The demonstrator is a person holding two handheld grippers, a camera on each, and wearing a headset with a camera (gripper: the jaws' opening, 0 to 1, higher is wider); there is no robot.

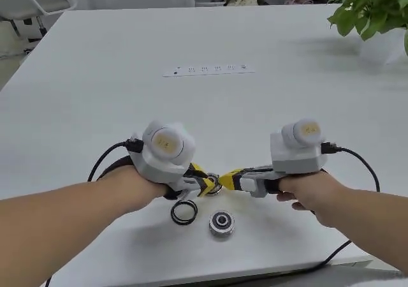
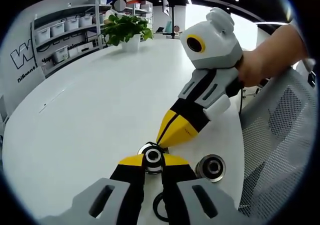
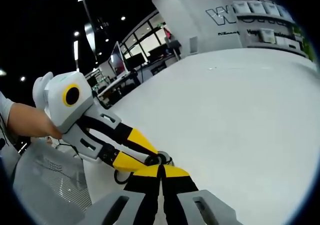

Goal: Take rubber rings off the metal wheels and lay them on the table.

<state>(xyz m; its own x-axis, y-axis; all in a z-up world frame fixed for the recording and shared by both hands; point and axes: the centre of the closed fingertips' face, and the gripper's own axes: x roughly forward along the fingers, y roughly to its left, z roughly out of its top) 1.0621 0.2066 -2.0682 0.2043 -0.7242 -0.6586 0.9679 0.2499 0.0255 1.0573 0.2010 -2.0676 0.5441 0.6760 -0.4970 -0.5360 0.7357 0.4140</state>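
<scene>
The left claw (image 2: 152, 160) is clamped across a small metal wheel (image 2: 152, 154), held low over the table (image 1: 210, 108). The right claw (image 3: 161, 169) has its jaws drawn together at that wheel's rim; whether they pinch the rubber I cannot tell. The rubber is likely light, soft and stretchy, best nipped at its outer edge. A rubber ring (image 1: 183, 212) and a second wheel (image 1: 221, 223) lie just beside each other nearby.

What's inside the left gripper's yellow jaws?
A metal wheel, clamped by the left gripper. The right gripper's tip touches its rim. The jaws hide the wheel's sides and underside.
</scene>
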